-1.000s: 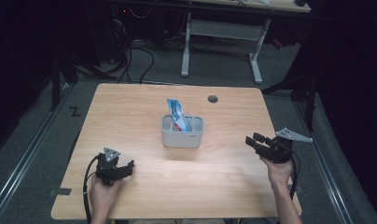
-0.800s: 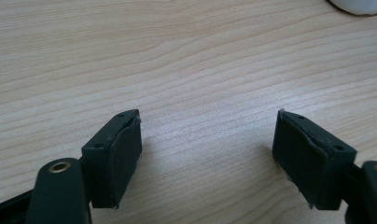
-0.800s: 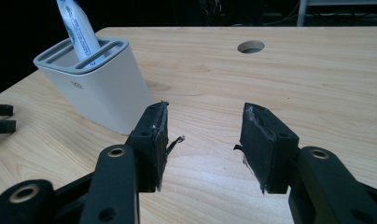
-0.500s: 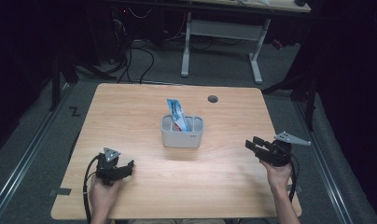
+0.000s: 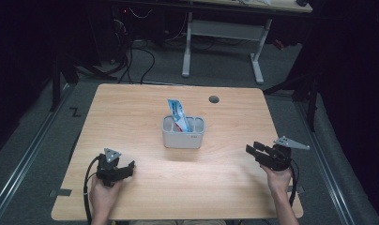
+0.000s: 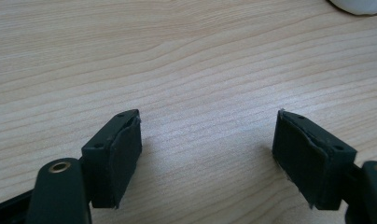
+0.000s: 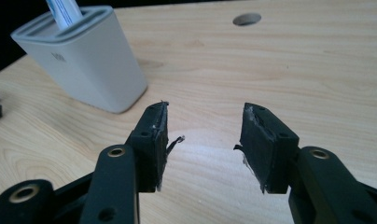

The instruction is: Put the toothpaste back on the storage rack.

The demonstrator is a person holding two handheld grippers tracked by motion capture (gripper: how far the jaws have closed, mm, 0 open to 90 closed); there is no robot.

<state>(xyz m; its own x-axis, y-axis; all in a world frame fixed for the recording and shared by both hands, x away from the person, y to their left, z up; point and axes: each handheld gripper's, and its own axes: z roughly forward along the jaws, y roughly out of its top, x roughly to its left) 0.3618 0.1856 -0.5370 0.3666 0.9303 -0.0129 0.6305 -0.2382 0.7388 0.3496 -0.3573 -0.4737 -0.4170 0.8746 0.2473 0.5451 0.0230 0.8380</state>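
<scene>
Since a second ago the right gripper (image 5: 254, 151) has dropped slightly toward the near table edge; the left gripper (image 5: 126, 168) has stayed put. Both stand with jaws apart and nothing between them, over bare table (image 5: 225, 187), the right's narrower than the left's. Between the two and farther back, well apart from both, sits the white holder (image 5: 183, 133) at mid-table, a blue-and-white packet (image 5: 178, 115) leaning up out of it. Behind it lies a round hole (image 5: 214, 99).

Wooden table (image 5: 131, 117) with a round hole (image 5: 214, 99), white desk frame (image 5: 223, 33) behind, cables (image 5: 131, 56) on floor
</scene>
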